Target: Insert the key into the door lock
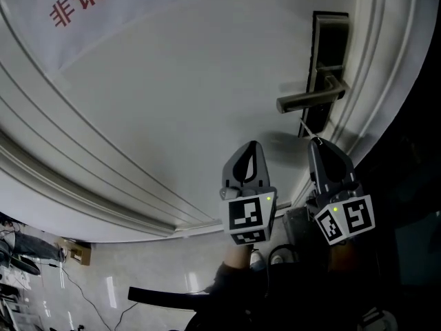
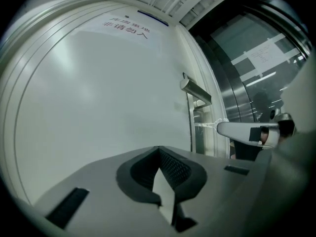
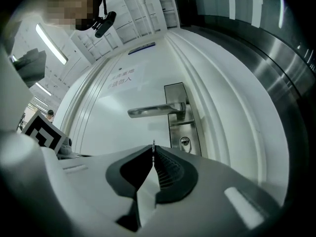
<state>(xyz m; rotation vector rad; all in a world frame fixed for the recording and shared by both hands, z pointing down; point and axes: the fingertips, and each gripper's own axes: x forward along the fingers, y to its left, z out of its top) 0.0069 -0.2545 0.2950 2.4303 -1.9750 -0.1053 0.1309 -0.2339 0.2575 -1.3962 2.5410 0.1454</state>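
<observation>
The white door (image 1: pixel 172 95) carries a steel lock plate (image 1: pixel 329 54) with a lever handle (image 1: pixel 310 101). My right gripper (image 1: pixel 313 142) is shut on a thin silver key (image 1: pixel 306 127), which points up at the plate just below the handle. In the right gripper view the key tip (image 3: pixel 153 144) sticks out of the shut right gripper (image 3: pixel 153 150), a little left of and short of the keyhole (image 3: pixel 184 142) under the handle (image 3: pixel 153 111). My left gripper (image 1: pixel 253 145) hangs beside it, shut and empty, facing the bare door panel. The left gripper (image 2: pixel 159 148) has nothing in it.
A paper sign with red characters (image 1: pixel 83 2) is stuck high on the door. Moulded door frame (image 1: pixel 386 67) runs along the lock side, with dark glass and metal panels (image 3: pixel 276 68) beyond it. Pale floor with cables (image 1: pixel 103 281) lies below.
</observation>
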